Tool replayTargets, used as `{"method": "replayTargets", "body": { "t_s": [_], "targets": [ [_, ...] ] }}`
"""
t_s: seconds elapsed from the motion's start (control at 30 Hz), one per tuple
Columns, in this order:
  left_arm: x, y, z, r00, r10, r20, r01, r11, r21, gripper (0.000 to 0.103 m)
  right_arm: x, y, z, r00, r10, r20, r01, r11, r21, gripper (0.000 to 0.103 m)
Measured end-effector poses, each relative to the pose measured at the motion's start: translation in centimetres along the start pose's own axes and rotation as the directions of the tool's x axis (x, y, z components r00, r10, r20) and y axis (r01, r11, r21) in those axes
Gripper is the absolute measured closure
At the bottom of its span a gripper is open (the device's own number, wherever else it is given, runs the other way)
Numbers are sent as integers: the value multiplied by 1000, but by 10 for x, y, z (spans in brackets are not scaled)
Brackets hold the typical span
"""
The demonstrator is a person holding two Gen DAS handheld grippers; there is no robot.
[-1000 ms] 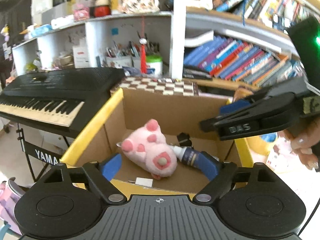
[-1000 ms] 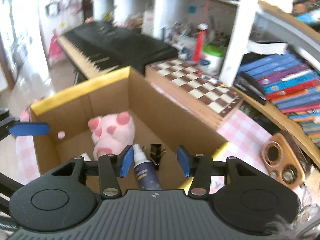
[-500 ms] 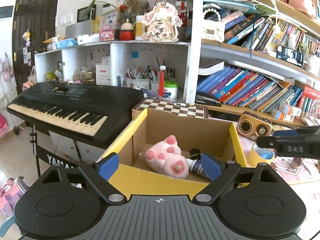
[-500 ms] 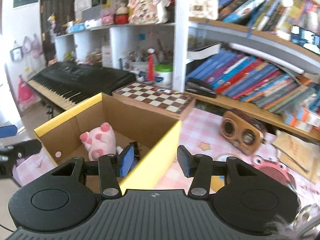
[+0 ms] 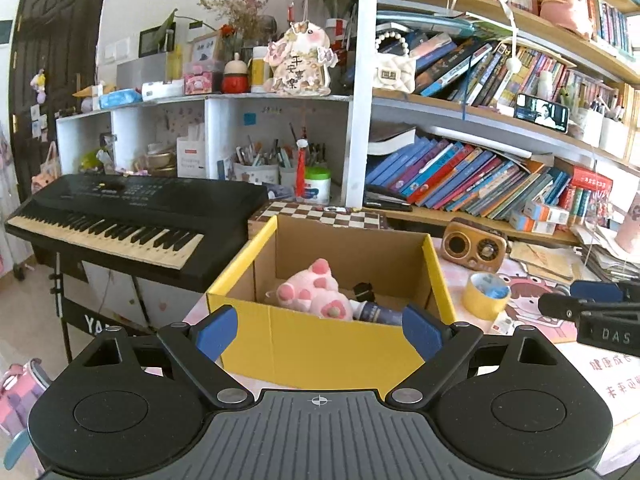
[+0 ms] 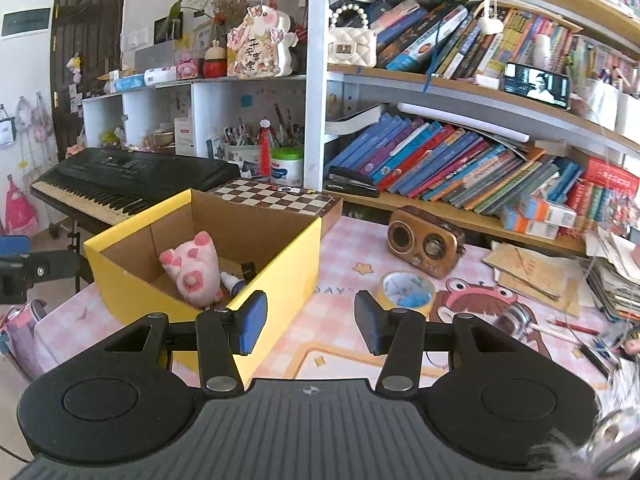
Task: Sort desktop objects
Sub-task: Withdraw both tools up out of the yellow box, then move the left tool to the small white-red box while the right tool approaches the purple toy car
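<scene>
Inside yellow box (image 5: 320,344), pink plush (image 5: 316,294), bottle (image 5: 376,314)

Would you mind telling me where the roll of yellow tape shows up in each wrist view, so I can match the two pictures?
Left wrist view: the roll of yellow tape lies right of centre on the pink mat, right of the yellow box.
Right wrist view: the tape lies near the middle, right of the box.
Shared landmark: the wooden radio, just behind the tape in both.
</scene>
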State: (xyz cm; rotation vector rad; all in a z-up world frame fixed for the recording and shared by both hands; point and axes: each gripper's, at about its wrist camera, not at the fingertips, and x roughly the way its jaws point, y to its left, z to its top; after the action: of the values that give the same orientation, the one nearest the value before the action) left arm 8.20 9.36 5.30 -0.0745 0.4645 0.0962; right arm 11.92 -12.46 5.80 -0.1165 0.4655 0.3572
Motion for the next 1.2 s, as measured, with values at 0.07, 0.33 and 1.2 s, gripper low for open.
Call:
{"method": "replayTargets", "body": {
  "t_s": [0.07, 0.33, 1.2],
  "targets": [
    [-9, -3, -5, 1000, -3, 3, 3, 1000, 4, 11, -11, 2, -7, 1000, -7, 4, 7, 1000, 4, 57],
    [-43, -16, -30, 1000, -21, -11, 20, 1000, -15, 11, -47, 11, -33, 1000, -10, -14, 10, 999, 52, 54],
    [-81, -45, -82, 991, -76, -115, 85, 993, 76, 11, -103, 24, -96, 989, -65, -132, 80, 991, 107, 46]
  ]
}}
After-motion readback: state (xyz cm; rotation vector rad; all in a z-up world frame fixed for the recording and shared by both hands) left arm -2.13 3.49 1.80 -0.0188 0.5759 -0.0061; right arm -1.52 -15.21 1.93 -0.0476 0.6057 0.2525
